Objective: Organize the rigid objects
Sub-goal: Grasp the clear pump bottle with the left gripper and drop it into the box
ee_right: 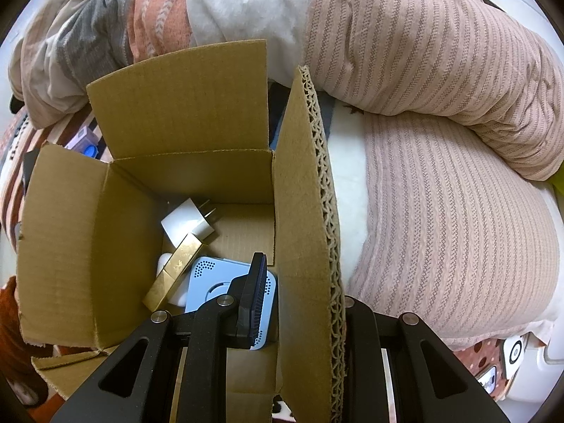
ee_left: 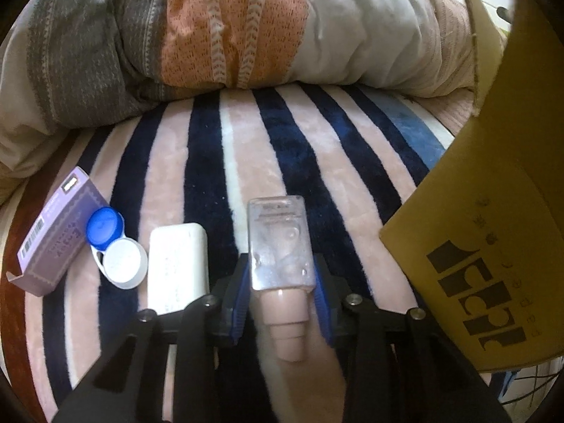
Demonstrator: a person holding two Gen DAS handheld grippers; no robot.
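A small clear bottle (ee_left: 278, 232) with a beige cap lies on the striped blanket, cap toward me. My left gripper (ee_left: 282, 264) is shut on it, a blue pad against each side. To its left lie a white rectangular case (ee_left: 176, 264), a blue-and-white lens case (ee_left: 112, 246) and a purple carton (ee_left: 53, 243). My right gripper (ee_right: 303, 282) is shut on the upright right flap (ee_right: 303, 211) of the open cardboard box (ee_right: 63, 246); its right finger is hidden behind the flap. Inside lie a white plug adapter (ee_right: 188, 225), a gold box (ee_right: 176, 268) and a light blue device (ee_right: 208, 285).
The cardboard box (ee_left: 493, 246) stands close on the right in the left wrist view. A bunched quilt (ee_left: 229, 28) walls off the far side of the striped blanket (ee_left: 282, 148). A pink striped pillow (ee_right: 440, 141) lies to the right of the box.
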